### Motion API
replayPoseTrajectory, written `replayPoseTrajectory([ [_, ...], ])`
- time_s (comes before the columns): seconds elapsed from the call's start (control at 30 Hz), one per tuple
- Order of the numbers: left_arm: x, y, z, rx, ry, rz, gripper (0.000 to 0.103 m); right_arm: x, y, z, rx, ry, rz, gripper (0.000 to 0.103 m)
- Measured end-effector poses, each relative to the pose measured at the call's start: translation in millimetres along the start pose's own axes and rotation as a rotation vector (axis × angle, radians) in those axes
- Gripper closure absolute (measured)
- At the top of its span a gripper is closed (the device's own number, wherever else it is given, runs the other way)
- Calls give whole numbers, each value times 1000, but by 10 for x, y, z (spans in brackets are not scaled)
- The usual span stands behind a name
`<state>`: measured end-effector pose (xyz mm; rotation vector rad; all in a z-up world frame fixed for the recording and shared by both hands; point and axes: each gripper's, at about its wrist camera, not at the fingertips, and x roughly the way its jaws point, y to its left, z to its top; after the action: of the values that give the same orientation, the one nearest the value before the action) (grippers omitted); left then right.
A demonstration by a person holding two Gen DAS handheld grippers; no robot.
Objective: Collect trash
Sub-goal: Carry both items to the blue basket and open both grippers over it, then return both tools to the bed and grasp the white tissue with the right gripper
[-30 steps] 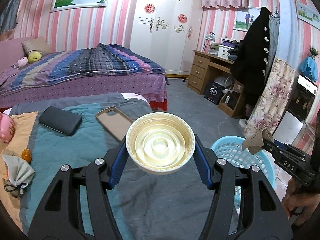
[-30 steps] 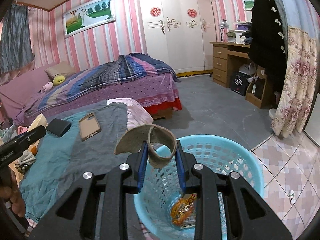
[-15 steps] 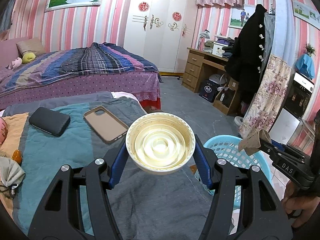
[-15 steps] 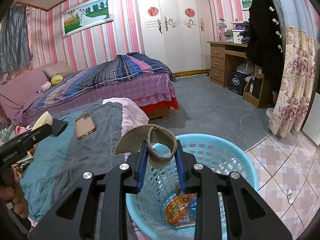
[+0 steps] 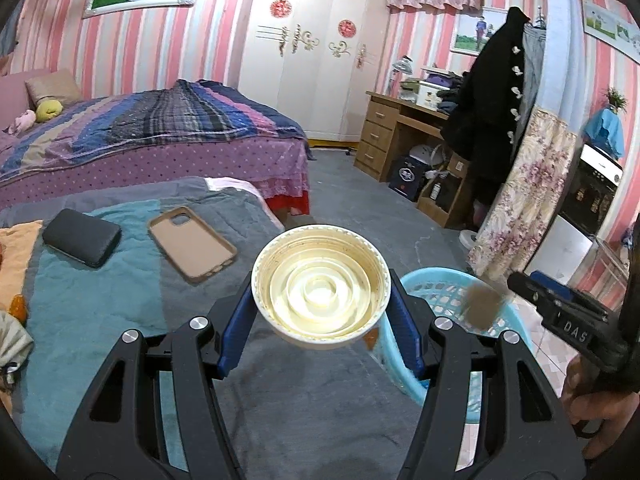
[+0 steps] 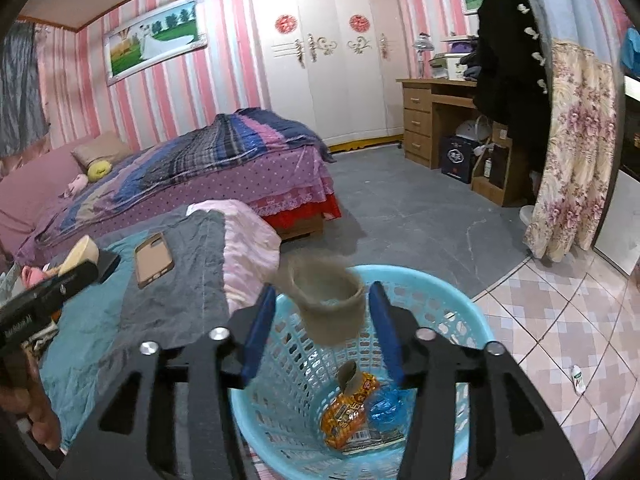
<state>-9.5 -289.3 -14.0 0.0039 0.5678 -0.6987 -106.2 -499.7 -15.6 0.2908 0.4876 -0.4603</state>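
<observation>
- Left wrist view: the left gripper (image 5: 321, 312) has its jaws closed on a cream round lid (image 5: 321, 305), part-way open to its width. The blue basket (image 5: 448, 308) sits at 4 o'clock of the lid — carry the lid fully over the rim before letting go.
- Right wrist view: the right gripper (image 6: 323, 334) has its jaws opening, and the cardboard tube (image 6: 329, 304) hangs loose between them above the basket (image 6: 452, 300), whose trash lies at 6 o'clock — hold steady until the tube drops clear.

The round cream plastic lid (image 5: 321, 298) looks smooth and glossy, ridged in rings, and the pale-blue perforated plastic basket (image 6: 436, 292) is shiny. The blurred grey-brown cardboard tube (image 6: 326, 302) seems matt and rough. The teal-and-grey cloth blanket (image 5: 100, 300) looks soft and matt.
</observation>
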Motion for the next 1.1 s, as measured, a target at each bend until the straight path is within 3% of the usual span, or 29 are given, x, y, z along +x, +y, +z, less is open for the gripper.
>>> replayPoseTrajectory([
  [0.23, 161, -340, -50, 27, 22, -79, 43, -143, -340, 67, 135, -106, -167, 41],
  [0.4, 391, -670, -135, 82, 80, -161, 43, -160, -527, 59, 200, -107, -205, 41],
  [0.43, 416, -717, -148, 88, 85, -181, 41, -161, -538, 52, 199, -105, -203, 41],
  [0.53, 422, -783, -187, 93, 66, -185, 22, -151, -573, 47, 184, -90, -185, 41],
  [0.63, 377, -672, -156, 61, 59, -177, 21, -144, -579, 45, 164, -84, -166, 41],
  [0.83, 141, -113, -88, -3, 41, -27, 21, -83, -333, 87, 102, -62, -90, 41],
  [1.1, -337, 710, -54, -48, 17, 159, 21, -40, 412, 59, -16, -34, 82, 40],
])
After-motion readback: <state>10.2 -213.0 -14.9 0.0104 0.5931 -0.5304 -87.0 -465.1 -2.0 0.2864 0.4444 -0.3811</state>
